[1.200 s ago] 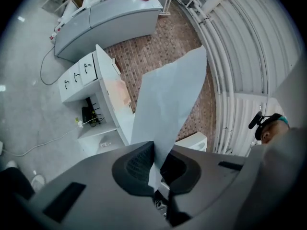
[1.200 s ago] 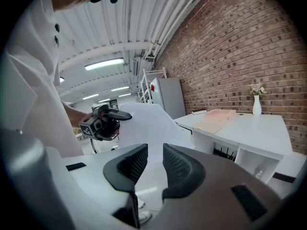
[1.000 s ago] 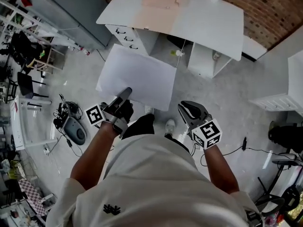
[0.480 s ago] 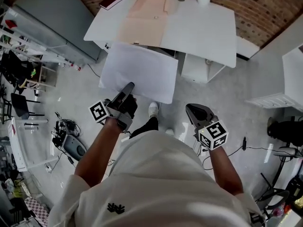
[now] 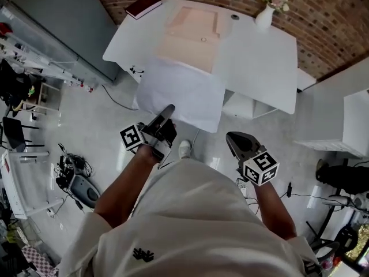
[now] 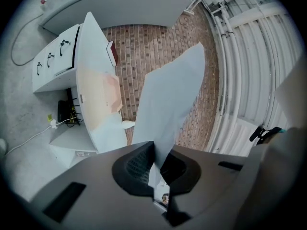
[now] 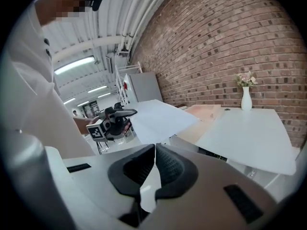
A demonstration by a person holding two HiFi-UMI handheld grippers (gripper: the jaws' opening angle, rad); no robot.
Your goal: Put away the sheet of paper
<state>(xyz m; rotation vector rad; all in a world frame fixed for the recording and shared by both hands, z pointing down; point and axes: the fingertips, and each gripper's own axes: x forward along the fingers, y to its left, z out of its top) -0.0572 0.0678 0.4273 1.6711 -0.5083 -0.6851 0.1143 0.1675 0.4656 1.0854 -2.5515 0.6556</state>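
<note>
A large white sheet of paper (image 5: 181,94) hangs out flat in front of me, its far edge over the near side of the white desk (image 5: 259,56). My left gripper (image 5: 167,111) is shut on the sheet's near edge. In the left gripper view the paper (image 6: 168,95) rises from between the pressed pads of that gripper (image 6: 156,164). My right gripper (image 5: 236,140) is lower right of the sheet, apart from it, jaws shut with nothing between them. The right gripper view shows its closed jaws (image 7: 154,152), with the sheet (image 7: 160,119) and the left gripper (image 7: 115,116) beyond.
On the desk lie a beige folder (image 5: 190,30), a dark red book (image 5: 143,6) at the far left corner and a white vase with flowers (image 5: 266,16). A brick wall runs behind. Drawers sit under the desk (image 6: 53,63). Cables and a chair stand at the left.
I have come closer to the desk. The sheet, still in the left gripper, has moved forward and now overlaps the desk's near edge. The right gripper stays shut and empty.
</note>
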